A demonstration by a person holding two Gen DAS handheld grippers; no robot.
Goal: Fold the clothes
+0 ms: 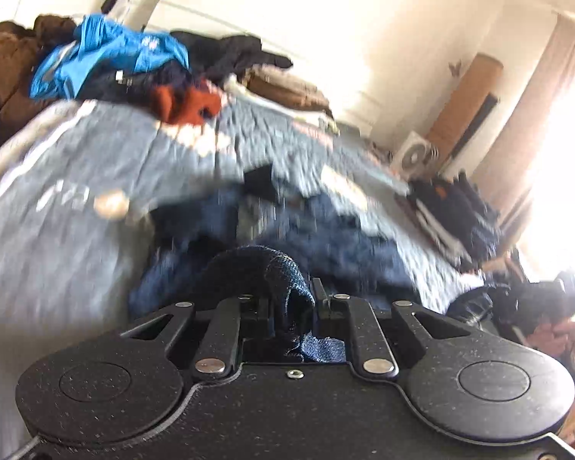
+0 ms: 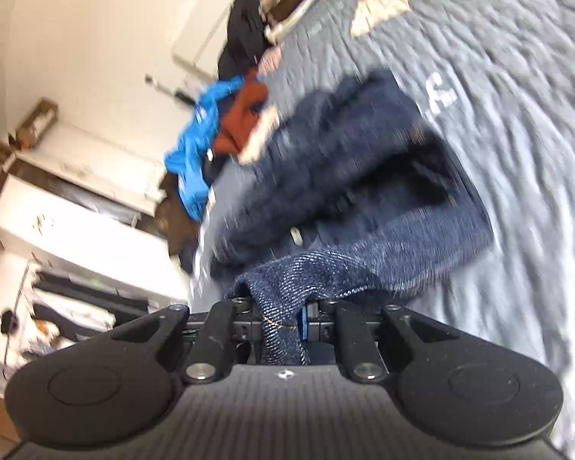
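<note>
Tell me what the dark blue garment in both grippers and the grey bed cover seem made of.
The dark blue garment looks like denim: a diagonal twill weave with white flecks and tan stitching shows at the right gripper. The left gripper pinches the same cloth. The grey bed cover seems a soft, matte quilted fabric, puckered in ridges; blur leaves it uncertain.

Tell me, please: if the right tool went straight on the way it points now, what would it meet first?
Most likely the dark blue jeans themselves. The right tool is shut on a denim fold, and the rest of the garment lies directly ahead on the grey bedspread. Blur makes depth uncertain.
</note>
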